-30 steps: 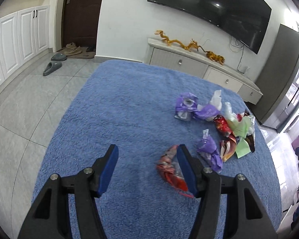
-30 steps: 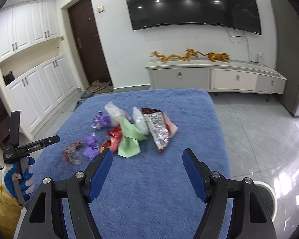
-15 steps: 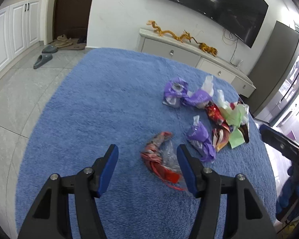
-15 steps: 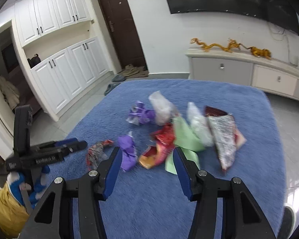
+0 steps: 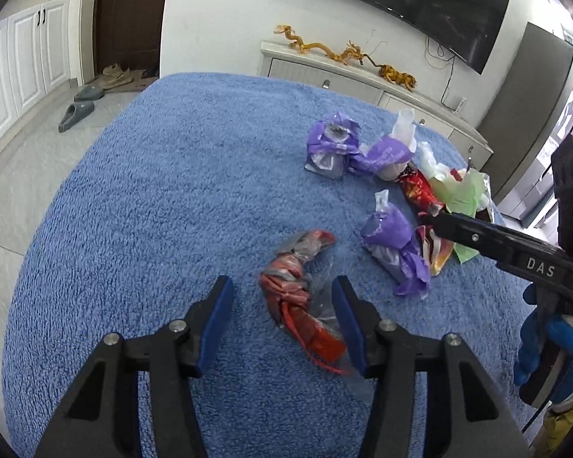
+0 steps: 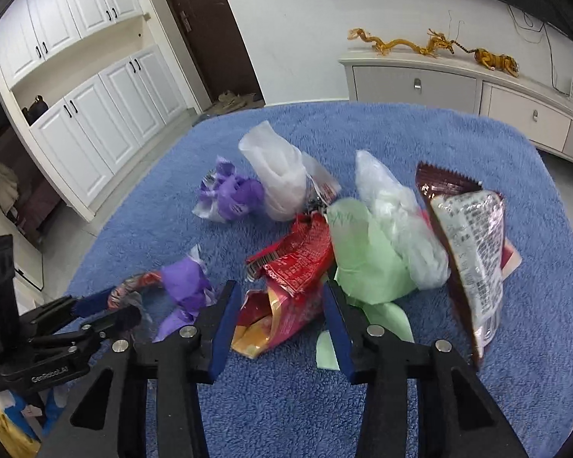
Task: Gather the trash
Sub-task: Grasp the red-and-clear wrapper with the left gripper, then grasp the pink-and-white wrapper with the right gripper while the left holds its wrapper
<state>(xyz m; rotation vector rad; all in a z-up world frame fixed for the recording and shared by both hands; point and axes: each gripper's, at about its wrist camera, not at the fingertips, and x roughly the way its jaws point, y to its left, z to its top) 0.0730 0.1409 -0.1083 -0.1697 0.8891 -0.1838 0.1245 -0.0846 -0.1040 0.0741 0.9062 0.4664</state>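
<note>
So the left hand-held gripper (image 5: 282, 320) was down over the blue fuzzy desk (image 5: 164, 191) with its jaws partway open and just closing in; the twisted red wrapper (image 5: 298, 297) sat between the pads, brushing the right one but not pinched yet as far as I could tell. That thing looked feather-light, crinkly and slick, so I'd grab the bunched middle, not the clear tail trailing off. Just right of it lay a purple wrapper (image 5: 395, 244), with the rest of the pile beyond. The right hand-held gripper (image 6: 279, 316) was also narrowing, jaws straddling the open red-and-yellow snack bag (image 6: 282, 297), no squeeze visible yet. Soft foil, it'll collapse, so take the crumpled body. Right of those jaws sat a green wrapper (image 6: 366, 263) and a silver-backed packet (image 6: 470, 252).
</note>
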